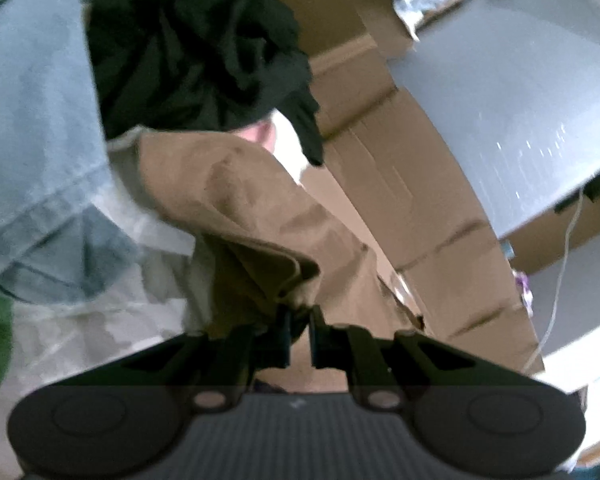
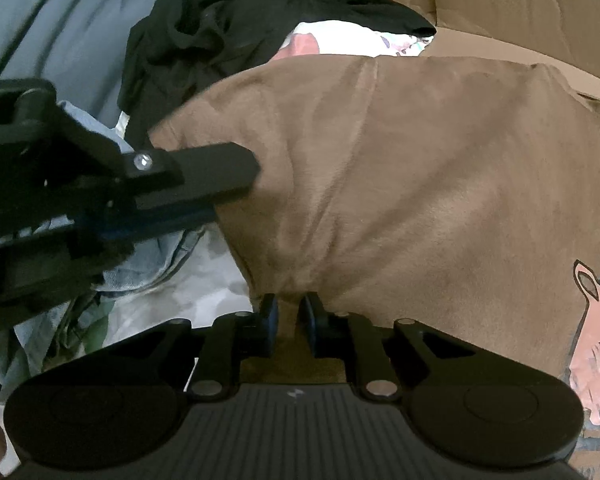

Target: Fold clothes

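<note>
A brown T-shirt (image 1: 240, 200) lies draped over a pile of clothes. My left gripper (image 1: 300, 320) is shut on a bunched fold of it. In the right wrist view the brown T-shirt (image 2: 420, 180) fills the middle, with a pink and black animal print (image 2: 596, 320) at the right edge. My right gripper (image 2: 290, 312) is closed on a pinch of the shirt's near edge, and creases fan out from the pads. The left gripper (image 2: 228, 192) reaches in from the left and clamps the shirt's left edge.
A black garment (image 2: 228, 28) and a white printed one (image 2: 360, 36) lie behind the shirt. Blue denim (image 1: 32, 120) lies to the left. Cardboard boxes (image 1: 400, 160) stand close on the right, with a grey surface (image 1: 500, 100) and a white cable (image 1: 560, 260) beyond.
</note>
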`<control>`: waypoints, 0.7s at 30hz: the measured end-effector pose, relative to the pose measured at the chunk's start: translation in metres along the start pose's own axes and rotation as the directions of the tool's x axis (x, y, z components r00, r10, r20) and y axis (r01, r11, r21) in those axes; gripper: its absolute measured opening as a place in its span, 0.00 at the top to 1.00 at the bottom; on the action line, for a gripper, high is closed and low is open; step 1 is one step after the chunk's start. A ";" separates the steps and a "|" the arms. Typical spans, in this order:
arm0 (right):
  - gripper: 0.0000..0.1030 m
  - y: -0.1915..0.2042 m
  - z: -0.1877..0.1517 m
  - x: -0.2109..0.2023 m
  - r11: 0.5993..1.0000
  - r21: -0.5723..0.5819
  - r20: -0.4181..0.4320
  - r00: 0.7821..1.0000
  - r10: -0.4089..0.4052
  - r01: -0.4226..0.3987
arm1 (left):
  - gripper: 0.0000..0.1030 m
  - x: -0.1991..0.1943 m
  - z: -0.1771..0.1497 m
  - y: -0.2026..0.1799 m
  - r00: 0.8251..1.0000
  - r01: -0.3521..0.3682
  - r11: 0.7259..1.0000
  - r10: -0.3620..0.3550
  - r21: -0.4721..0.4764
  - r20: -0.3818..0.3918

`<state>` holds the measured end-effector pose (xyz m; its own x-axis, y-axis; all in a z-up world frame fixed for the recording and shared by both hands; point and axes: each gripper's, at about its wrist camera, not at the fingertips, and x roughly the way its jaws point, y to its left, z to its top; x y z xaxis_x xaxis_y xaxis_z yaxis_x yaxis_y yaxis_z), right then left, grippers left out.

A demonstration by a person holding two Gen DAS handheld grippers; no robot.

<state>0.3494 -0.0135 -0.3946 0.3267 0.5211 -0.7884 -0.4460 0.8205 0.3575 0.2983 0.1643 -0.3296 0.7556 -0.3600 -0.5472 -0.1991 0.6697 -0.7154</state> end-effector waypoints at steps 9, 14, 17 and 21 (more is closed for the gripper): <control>0.81 -0.014 -0.001 -0.005 0.995 0.069 0.001 0.998 0.068 -0.068 | 0.91 0.012 -0.009 -0.004 0.996 0.012 0.998 -0.006 0.055 -0.093; 0.63 -0.030 -0.004 -0.032 0.993 0.091 0.007 0.997 0.072 -0.073 | 0.91 0.015 -0.011 -0.010 0.991 0.000 0.991 0.018 0.134 -0.131; 0.62 -0.040 -0.014 -0.053 0.992 0.112 0.020 0.998 0.064 -0.066 | 0.90 0.018 -0.016 -0.019 0.987 -0.023 0.977 0.055 0.213 -0.148; 0.61 -0.057 -0.033 -0.083 0.985 0.168 0.038 0.999 0.021 -0.027 | 0.90 0.023 -0.022 -0.023 0.980 -0.028 0.966 0.077 0.256 -0.183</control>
<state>0.3206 -0.1108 -0.3661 0.3489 0.5466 -0.7612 -0.3085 0.8340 0.4575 0.3063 0.1261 -0.3350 0.6108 -0.4201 -0.6712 -0.0536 0.8238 -0.5644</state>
